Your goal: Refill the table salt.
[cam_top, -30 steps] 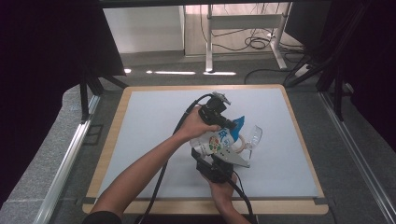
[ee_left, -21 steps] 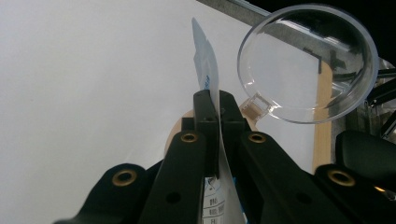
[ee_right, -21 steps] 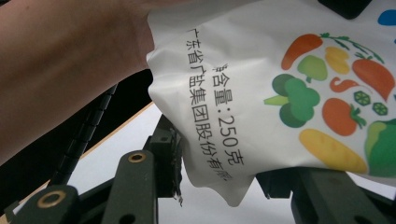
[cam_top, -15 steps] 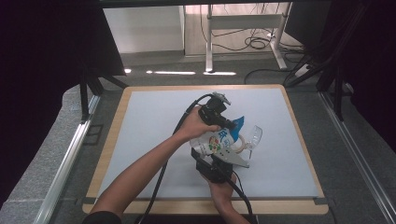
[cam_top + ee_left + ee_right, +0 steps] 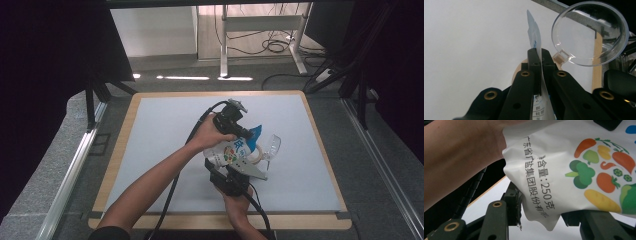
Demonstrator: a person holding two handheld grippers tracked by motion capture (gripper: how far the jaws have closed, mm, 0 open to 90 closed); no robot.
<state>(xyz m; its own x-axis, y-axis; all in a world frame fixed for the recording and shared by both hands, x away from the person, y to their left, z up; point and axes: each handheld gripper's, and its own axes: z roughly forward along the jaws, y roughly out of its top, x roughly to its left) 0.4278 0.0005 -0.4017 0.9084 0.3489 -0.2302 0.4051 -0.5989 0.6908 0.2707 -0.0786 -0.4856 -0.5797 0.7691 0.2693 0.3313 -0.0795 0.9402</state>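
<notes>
From above, your left gripper point(image 5: 248, 133) sits near the middle of the white mat point(image 5: 150, 130), your hand wrapped around its body and its cable looping back toward you. It is clamped on the blue top edge of the bag point(image 5: 234, 150), a white pouch printed with vegetables that hangs tilted just over the mat. Your right gripper point(image 5: 235, 167) comes up from the near edge and meets the bag's lower end. A clear bowl point(image 5: 270, 148) stands just beside the bag on the far-right side, with a pale ring point(image 5: 256, 155) under it. The mat lies on a wooden table point(image 5: 124, 131).

In the left gripper view, your jaws are pressed tight together with the thin bag point(image 5: 535, 40) edge squeezed between them; the sheet rises straight up past the tips. The bowl point(image 5: 590, 32) is close to the right, its round mouth facing the camera, and a bit of the ring point(image 5: 517, 73) peeks out behind the jaws.

In the right gripper view, the bag point(image 5: 564, 167) hangs in front of you, vegetable print and black lettering in plain sight. Its lower corner drops between your jaws, which stand part-way apart on either side of it and grip that bulging end. Your left forearm point(image 5: 459, 157) crosses the top left.
</notes>
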